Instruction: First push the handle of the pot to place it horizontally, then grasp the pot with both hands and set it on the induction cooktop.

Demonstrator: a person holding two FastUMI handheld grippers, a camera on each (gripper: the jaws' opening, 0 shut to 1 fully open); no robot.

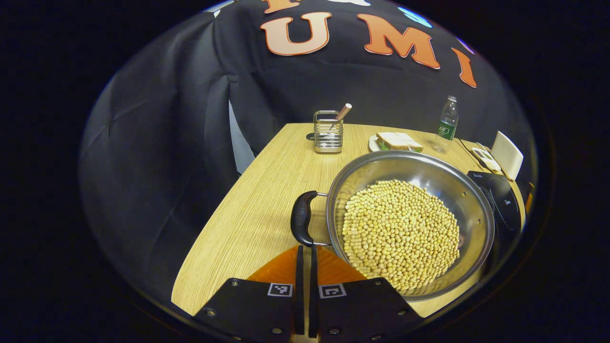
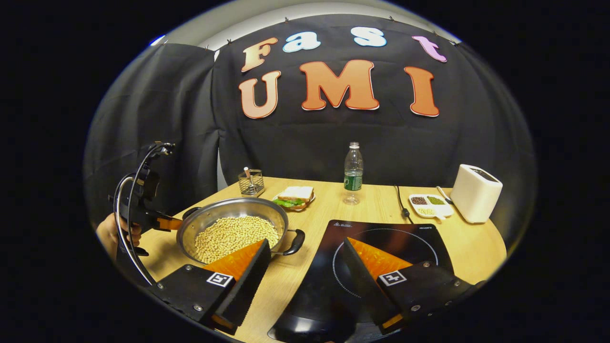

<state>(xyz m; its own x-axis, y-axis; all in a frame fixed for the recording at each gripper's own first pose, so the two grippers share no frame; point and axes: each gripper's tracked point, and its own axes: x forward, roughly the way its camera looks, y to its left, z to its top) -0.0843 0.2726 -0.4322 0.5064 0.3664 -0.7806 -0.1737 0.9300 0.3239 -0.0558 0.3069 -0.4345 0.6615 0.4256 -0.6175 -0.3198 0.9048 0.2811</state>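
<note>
The wide stainless steel pot point(image 2: 233, 224), heaped with pale yellow beans point(image 1: 400, 233), sits on the wooden table point(image 1: 257, 209) just left of the black induction cooktop point(image 2: 381, 247). I judge it heavy and spill-prone; I'd grip both black loop handles. My left gripper point(image 1: 305, 259) is pressed together behind the near handle point(image 1: 302, 217); my right gripper point(image 2: 305, 264) is spread wide, holding nothing.

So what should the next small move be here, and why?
Probably nudge the pot's left handle away with the shut left tool: its tips sit at that handle's near end, the right tool hangs open, and the pot is not yet on the cooktop.
</note>
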